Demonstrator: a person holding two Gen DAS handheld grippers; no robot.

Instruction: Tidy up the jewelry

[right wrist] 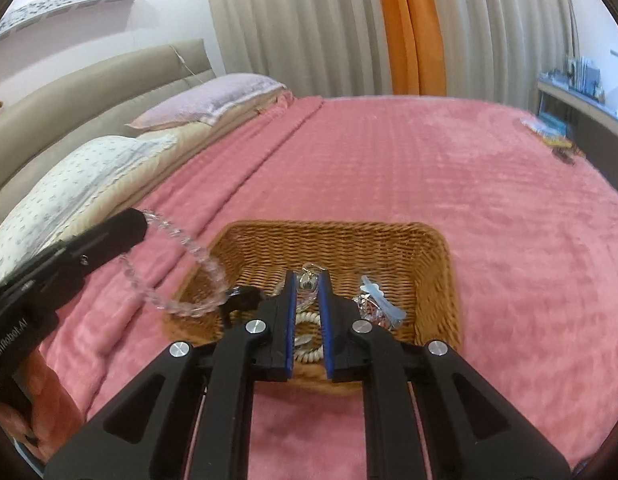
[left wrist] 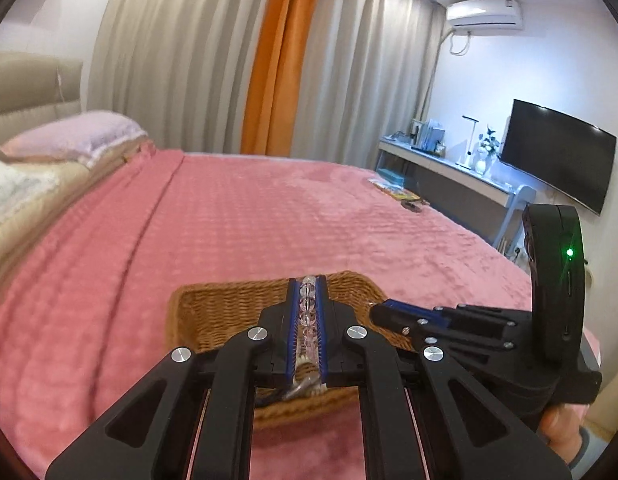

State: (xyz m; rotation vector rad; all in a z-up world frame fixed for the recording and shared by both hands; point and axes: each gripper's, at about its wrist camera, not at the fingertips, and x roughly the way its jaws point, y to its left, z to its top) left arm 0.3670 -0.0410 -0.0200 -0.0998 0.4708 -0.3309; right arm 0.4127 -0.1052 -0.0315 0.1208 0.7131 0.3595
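A wicker basket (right wrist: pixel 341 240) sits on the pink bedspread; it also shows in the left wrist view (left wrist: pixel 221 304). My left gripper (left wrist: pixel 307 285) is shut on a clear bead bracelet (left wrist: pixel 307 308), held above the basket's left side; in the right wrist view the bracelet (right wrist: pixel 177 248) hangs in a loop from the left gripper (right wrist: pixel 143 216). My right gripper (right wrist: pixel 307 280) hangs over the basket's middle, jaws narrowly apart around a small silver piece (right wrist: pixel 307 285); whether they grip it is unclear. A cream coil hair tie (right wrist: pixel 307 320) and a clear packet of jewelry (right wrist: pixel 375 304) lie in the basket.
The pink bedspread (right wrist: pixel 429 168) spreads far beyond the basket. Pillows (right wrist: pixel 69 184) and a headboard (right wrist: pixel 89 84) are at the left. A desk (left wrist: pixel 449 168) and a TV (left wrist: pixel 557 152) stand at the right. Small items (left wrist: pixel 397 192) lie at the bed's far right edge.
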